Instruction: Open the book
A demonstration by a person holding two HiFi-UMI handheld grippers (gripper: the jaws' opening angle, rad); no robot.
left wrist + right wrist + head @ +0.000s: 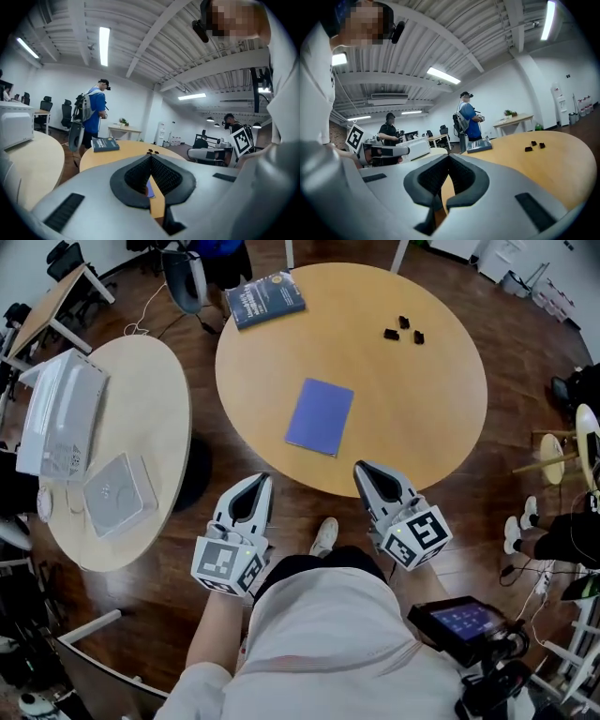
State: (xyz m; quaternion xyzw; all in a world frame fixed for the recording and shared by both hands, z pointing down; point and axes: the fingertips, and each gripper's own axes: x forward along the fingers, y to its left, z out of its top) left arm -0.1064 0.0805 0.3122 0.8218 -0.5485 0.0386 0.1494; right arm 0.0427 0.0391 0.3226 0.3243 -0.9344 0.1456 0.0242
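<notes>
A thin blue-violet book (319,415) lies shut and flat on the round wooden table (422,418), near its front edge. A sliver of this book (149,188) shows through the gap behind the left jaws. My left gripper (255,481) and right gripper (364,468) hang side by side just short of the table's near edge, below the book and apart from it. Both are shut, tips touching, with nothing between them, as the left gripper view (151,157) and the right gripper view (448,157) also show.
A thicker dark blue book (265,299) lies at the table's far edge. Three small black pieces (403,330) sit at the far right. A second round table (150,427) at the left carries white boxes (66,413). A person in blue (93,115) stands beyond.
</notes>
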